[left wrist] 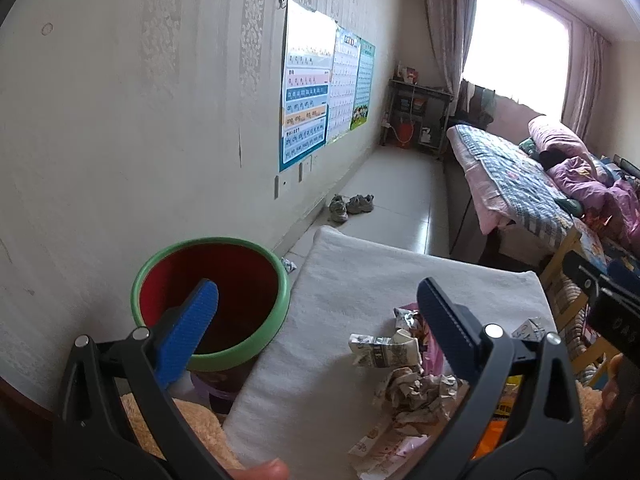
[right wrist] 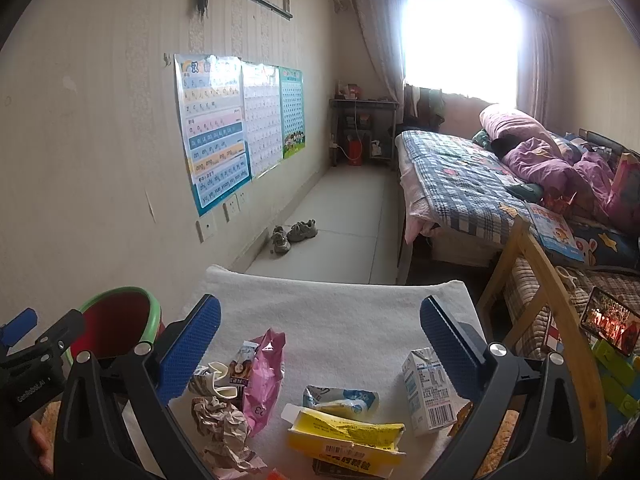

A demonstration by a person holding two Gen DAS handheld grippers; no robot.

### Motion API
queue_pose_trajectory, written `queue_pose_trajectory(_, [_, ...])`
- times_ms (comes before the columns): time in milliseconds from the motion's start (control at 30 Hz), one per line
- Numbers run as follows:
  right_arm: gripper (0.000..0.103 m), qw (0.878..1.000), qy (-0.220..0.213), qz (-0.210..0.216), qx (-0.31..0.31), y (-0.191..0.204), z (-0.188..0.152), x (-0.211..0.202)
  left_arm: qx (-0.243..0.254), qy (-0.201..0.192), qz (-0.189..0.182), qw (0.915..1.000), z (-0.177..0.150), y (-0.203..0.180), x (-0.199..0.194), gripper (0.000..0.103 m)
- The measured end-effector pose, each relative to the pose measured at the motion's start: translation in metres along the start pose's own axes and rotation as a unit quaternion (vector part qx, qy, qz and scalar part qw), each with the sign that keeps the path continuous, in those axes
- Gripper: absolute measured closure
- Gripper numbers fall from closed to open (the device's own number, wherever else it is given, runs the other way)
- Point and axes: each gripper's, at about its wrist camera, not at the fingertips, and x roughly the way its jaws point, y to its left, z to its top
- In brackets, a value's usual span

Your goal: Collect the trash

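Trash lies on a white towel-covered table (right wrist: 340, 312): crumpled paper (right wrist: 224, 428), a pink wrapper (right wrist: 264, 380), a yellow box (right wrist: 348, 436), a blue-white packet (right wrist: 340, 400), a small milk carton (right wrist: 428, 392). A red bin with a green rim (left wrist: 212, 300) stands left of the table; it also shows in the right wrist view (right wrist: 120, 320). My left gripper (left wrist: 316, 316) is open and empty, between the bin and a flattened carton (left wrist: 384, 352) with crumpled paper (left wrist: 416, 392). My right gripper (right wrist: 320, 344) is open and empty above the trash.
A wall with posters (right wrist: 224, 128) runs along the left. Shoes (right wrist: 292, 234) lie on the floor beyond the table. A bed (right wrist: 480, 184) and a wooden chair (right wrist: 532, 280) stand right. A phone (right wrist: 608, 320) sits at far right.
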Motion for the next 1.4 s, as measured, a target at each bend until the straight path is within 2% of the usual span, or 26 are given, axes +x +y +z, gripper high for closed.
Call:
queue_pose_trajectory(467, [0.007,1.000,0.005,0.001,0.000,0.000,-0.001,-0.001,0.025,-0.003,-0.001,0.9997,-0.002,-0.002,-0.003,0.005])
queue_pose_trajectory(900, [0.007,1.000,0.015,0.002,0.003,0.001,-0.004,0.003,0.036,0.033,-0.019,0.9986,-0.010,-0.009,0.002,0.005])
queue_pose_trajectory(1000, [0.007,1.000,0.017,0.002,0.003,0.001,-0.004,0.004,0.034,0.048,-0.044,0.9973,-0.012,-0.009,0.006,0.005])
queue_pose_trajectory(1100, [0.007,1.000,0.019,-0.002,0.006,-0.003,-0.005,0.006,0.051,0.048,-0.042,0.9967,-0.015,-0.013,0.008,0.005])
queue_pose_trajectory(1233, [0.007,1.000,0.025,-0.011,0.006,-0.011,-0.006,0.012,0.075,0.065,-0.079,0.9920,-0.024,-0.021,0.013,0.006])
queue_pose_trajectory(1300, [0.007,0.999,0.036,-0.007,0.007,-0.016,-0.009,0.016,0.071,0.082,-0.097,0.9893,-0.030,-0.024,0.019,0.006])
queue_pose_trajectory(1400, [0.007,0.998,0.059,0.006,0.008,-0.026,-0.013,0.022,0.063,0.118,-0.143,0.9806,-0.042,-0.031,0.028,0.008])
